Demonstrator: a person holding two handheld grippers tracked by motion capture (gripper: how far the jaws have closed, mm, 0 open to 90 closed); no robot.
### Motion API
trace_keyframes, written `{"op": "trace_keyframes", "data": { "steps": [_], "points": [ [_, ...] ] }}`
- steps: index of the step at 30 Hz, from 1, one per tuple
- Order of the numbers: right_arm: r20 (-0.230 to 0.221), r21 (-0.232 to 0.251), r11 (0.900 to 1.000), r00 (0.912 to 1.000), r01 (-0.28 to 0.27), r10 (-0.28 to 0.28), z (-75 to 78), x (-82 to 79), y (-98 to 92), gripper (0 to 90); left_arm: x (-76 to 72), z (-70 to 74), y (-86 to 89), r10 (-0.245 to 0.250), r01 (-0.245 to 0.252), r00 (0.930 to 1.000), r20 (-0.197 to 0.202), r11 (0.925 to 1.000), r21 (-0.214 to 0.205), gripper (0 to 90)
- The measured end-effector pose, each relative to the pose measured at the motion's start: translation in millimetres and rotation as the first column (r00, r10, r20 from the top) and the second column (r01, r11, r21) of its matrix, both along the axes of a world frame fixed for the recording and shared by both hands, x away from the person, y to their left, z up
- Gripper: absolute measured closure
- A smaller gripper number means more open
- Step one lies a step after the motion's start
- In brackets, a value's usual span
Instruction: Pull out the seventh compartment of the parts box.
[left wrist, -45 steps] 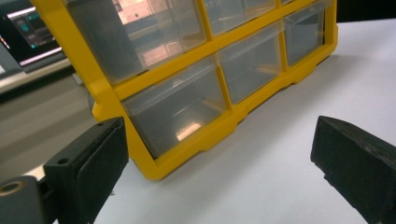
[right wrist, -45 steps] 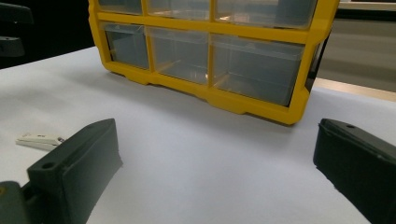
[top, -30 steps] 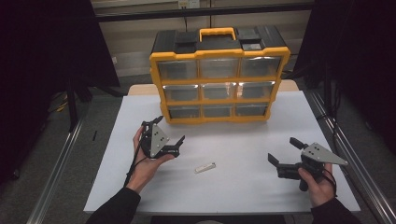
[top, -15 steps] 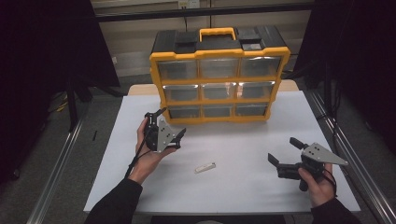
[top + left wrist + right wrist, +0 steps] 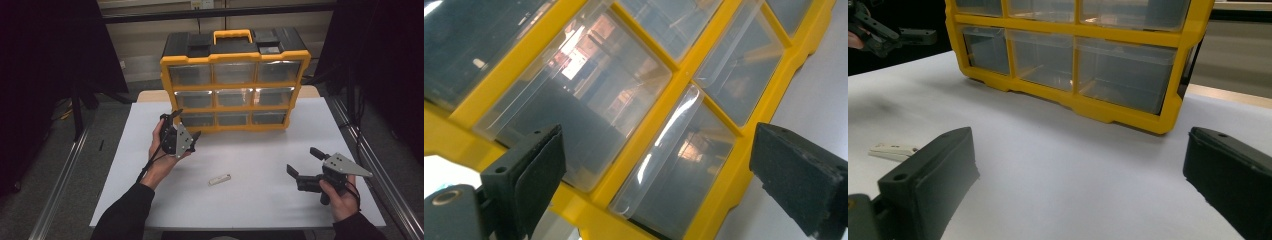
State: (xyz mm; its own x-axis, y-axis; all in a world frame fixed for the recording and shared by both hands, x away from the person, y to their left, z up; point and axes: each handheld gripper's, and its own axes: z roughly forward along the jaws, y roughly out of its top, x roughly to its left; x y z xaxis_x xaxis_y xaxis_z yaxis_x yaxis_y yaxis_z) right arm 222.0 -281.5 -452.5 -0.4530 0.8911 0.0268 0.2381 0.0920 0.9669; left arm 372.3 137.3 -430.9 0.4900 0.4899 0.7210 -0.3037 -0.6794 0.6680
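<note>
A person at a white table holds the left gripper, jaws apart and empty, close to the bottom-left drawer of a yellow drawer cabinet standing at the table's far side. From above, the right gripper hangs over the table's near right, jaws likewise spread on nothing, with a small white piece lying between the hands. The left gripper view brings in the clear drawer fronts up close, tilted; the right gripper view takes in the cabinet's lower rows.
</note>
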Motion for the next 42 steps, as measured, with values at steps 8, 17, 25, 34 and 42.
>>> {"op": "trace_keyframes", "data": {
  "steps": [8, 17, 25, 34, 42],
  "points": [
    [-0.005, 0.006, 1.0000, 1.0000, 0.000, 0.000, -0.1, -0.1, 0.1, 0.5, 12.8, -2.4, -5.6, 0.021, -0.023, 0.9993, 0.031, 0.9972, 0.071, 8.9],
    [-0.004, 0.002, 1.0000, 1.0000, 0.002, -0.002, -0.2, 0.2, 0.0, 0.5, 20.1, -8.7, -11.2, 0.025, -0.042, 0.9939, 0.107, 0.9867, 0.157, 11.1],
    [-0.007, 0.001, 1.0000, 1.0000, 0.000, 0.000, -0.2, 0.1, 0.0, 0.6, 24.4, -16.9, -8.1, 0.077, -0.127, 0.9773, 0.198, 0.9590, 0.253, 14.2],
    [-0.005, 0.000, 1.0000, 1.0000, -0.001, 0.001, -0.3, 0.1, 0.0, 0.7, 23.8, -27.1, -7.3, 0.094, -0.178, 0.9658, 0.242, 0.9167, 0.358, 21.1],
    [-0.003, -0.001, 1.0000, 1.0000, -0.003, 0.003, -0.2, 0.1, 0.2, 0.7, 21.8, -38.1, -9.2, 0.068, -0.183, 0.9611, 0.268, 0.8839, 0.431, 33.8]
  ]
}}
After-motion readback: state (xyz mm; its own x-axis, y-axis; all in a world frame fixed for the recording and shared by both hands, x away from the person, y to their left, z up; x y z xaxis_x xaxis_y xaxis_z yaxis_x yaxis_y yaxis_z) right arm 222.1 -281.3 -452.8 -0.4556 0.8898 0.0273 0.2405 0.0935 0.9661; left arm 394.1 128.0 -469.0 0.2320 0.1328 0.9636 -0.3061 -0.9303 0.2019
